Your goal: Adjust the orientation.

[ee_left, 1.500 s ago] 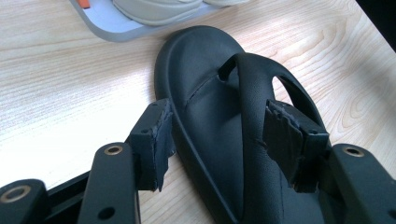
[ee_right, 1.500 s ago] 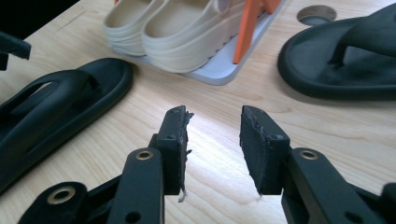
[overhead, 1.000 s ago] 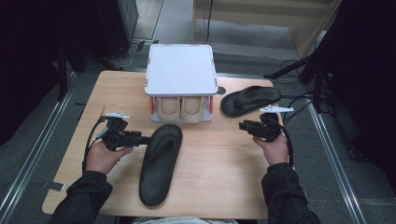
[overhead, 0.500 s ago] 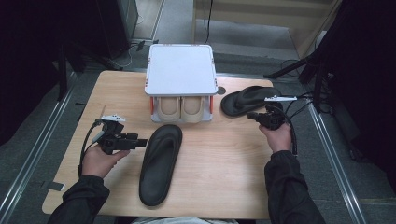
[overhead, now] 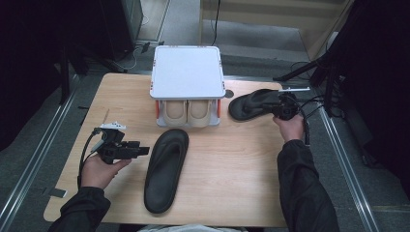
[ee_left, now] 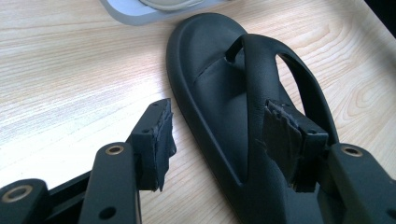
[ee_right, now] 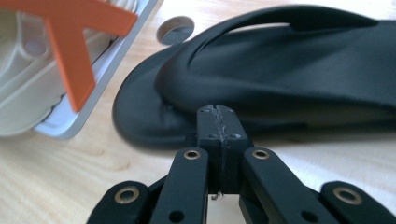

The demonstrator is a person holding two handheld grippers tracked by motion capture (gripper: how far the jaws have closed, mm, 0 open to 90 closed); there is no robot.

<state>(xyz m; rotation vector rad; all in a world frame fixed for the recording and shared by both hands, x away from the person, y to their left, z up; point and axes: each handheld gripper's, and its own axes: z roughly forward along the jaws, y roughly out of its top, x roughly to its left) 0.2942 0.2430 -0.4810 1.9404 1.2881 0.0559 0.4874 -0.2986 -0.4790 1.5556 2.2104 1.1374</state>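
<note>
One black flip-flop [overhead: 167,169] lies lengthwise at the table's front middle, sole down, strap up [ee_left: 219,88]. My left gripper [overhead: 142,151] is open at its left edge. In the left gripper view the gripper [ee_left: 219,126] straddles the sandal's rim, one pad [ee_left: 156,140] over bare wood and the other above the strap. A second black flip-flop [overhead: 254,104] lies at the back right [ee_right: 289,70]. My right gripper [overhead: 279,110] is shut with nothing between its jaws, and its tip [ee_right: 218,116] is at that sandal's near edge.
A white rack [overhead: 187,72] with orange brackets [ee_right: 79,56] stands at the back middle, with beige shoes [overhead: 186,112] under its lid. A small round disc [ee_right: 175,29] sits in the table beside it. Bare wood [overhead: 232,164] spreads across the front right.
My right gripper has moved away from me and to the right, up to the back-right flip-flop. The left gripper has shifted only slightly beside the front flip-flop.
</note>
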